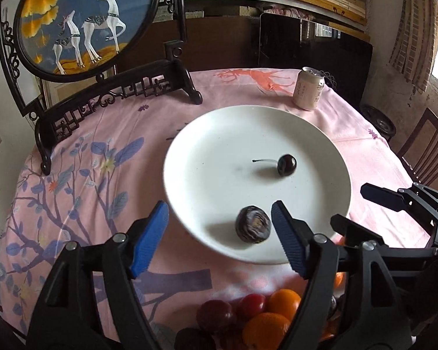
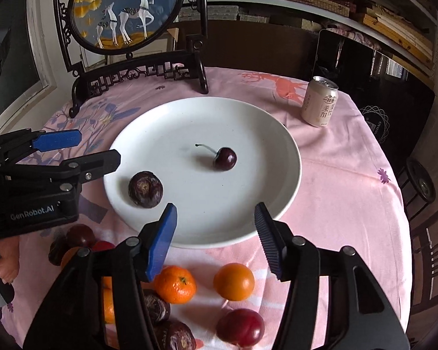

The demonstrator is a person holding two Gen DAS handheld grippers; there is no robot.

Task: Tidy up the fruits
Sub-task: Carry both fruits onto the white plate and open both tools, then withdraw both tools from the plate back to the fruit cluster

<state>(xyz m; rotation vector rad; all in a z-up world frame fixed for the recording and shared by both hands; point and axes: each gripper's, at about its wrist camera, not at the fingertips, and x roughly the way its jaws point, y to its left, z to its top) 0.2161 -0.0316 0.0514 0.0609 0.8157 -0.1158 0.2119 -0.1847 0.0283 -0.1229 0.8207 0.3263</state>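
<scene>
Fruits (image 1: 265,318) half-hidden behind left tongs (image 1: 219,221)

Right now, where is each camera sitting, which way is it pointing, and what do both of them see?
Left wrist: rides the left gripper, looking across the white plate toward the deer screen; its open jaws show, the right gripper at the right edge.
Right wrist: rides the right gripper, same heading; open jaws show, the left gripper at left.
Shared: plate, cherry, dark round fruit, can, screen.
</scene>
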